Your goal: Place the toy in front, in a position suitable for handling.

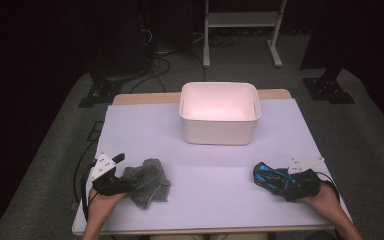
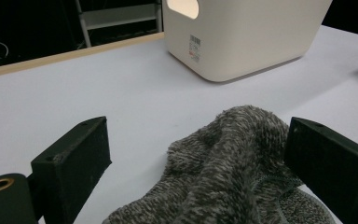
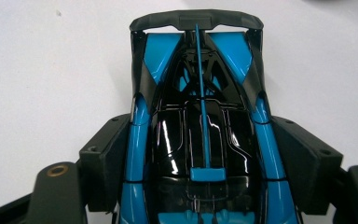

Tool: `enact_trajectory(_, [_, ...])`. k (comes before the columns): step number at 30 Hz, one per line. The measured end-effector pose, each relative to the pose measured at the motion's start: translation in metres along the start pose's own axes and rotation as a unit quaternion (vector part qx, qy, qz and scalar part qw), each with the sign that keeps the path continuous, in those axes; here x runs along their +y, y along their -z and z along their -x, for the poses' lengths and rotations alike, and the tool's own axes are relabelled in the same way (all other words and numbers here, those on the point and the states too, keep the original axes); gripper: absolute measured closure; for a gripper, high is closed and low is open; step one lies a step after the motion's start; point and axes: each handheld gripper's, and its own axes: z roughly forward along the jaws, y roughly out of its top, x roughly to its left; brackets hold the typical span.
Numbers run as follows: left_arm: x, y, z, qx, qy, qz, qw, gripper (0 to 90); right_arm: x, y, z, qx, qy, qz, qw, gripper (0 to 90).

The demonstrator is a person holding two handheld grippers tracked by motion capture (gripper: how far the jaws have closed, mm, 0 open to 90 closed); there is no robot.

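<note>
The right gripper point(image 1: 274, 181) has its black jaws against both flanks of a glossy blue and black toy racing car point(image 3: 200, 135), clamped on it; the car sits on the table near the front right edge, its rear wing pointing away from the hand. The left gripper point(image 2: 200, 154) stands with its jaws wide apart, straddling a crumpled grey knitted cloth point(image 2: 233, 168) that lies between them at the front left of the table; the cloth leans against one jaw and is clear of the other. The two things lie well apart. Both rest on a pale lilac-white sheet point(image 1: 210, 175) covering a light wooden table point(image 1: 140, 97). Farther back, centred, stands a white rounded plastic tub point(image 1: 219, 120), open-topped. Around the table lies grey carpet point(image 1: 45, 165), with black cables point(image 1: 155, 65) and a white metal stand point(image 1: 242, 30) in the dark room behind.
</note>
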Motion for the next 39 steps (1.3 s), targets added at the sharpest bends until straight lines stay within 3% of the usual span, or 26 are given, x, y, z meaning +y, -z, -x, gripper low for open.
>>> enact_trajectory(13, [0.0,0.001,-0.001,0.0,0.0,0.001,1.0,6.1,0.0,0.002,-0.001,-0.003,-0.006,0.0,1.0,24.9])
enact_trajectory(19, [0.0,0.001,0.0,0.0,-0.001,0.002,1.0,6.1,0.003,0.007,-0.004,0.0,-0.007,0.014,0.9999,25.0])
enact_trajectory(23, [0.0,0.001,0.0,0.001,0.0,0.001,1.0,6.1,0.021,0.012,-0.01,0.016,0.008,0.043,0.9989,25.0])
enact_trajectory(30, [0.002,0.002,0.003,-0.001,-0.004,0.005,1.0,6.1,0.052,0.004,-0.023,0.047,0.047,0.042,0.9969,24.9])
enact_trajectory(32, [0.002,0.002,0.003,-0.003,-0.004,0.005,1.0,6.1,0.07,-0.003,-0.03,0.061,0.067,0.039,0.9951,24.9])
enact_trajectory(36, [0.002,0.002,0.002,-0.003,-0.004,0.004,1.0,6.1,0.087,-0.013,-0.036,0.081,0.083,0.042,0.9924,24.9])
enact_trajectory(37, [0.002,0.003,0.002,-0.003,-0.005,0.004,1.0,6.1,0.097,-0.02,-0.039,0.096,0.09,0.045,0.9902,24.9])
enact_trajectory(39, [0.002,0.004,0.002,-0.003,-0.004,0.006,1.0,6.1,0.102,-0.024,-0.041,0.1,0.098,0.043,0.9892,24.9])
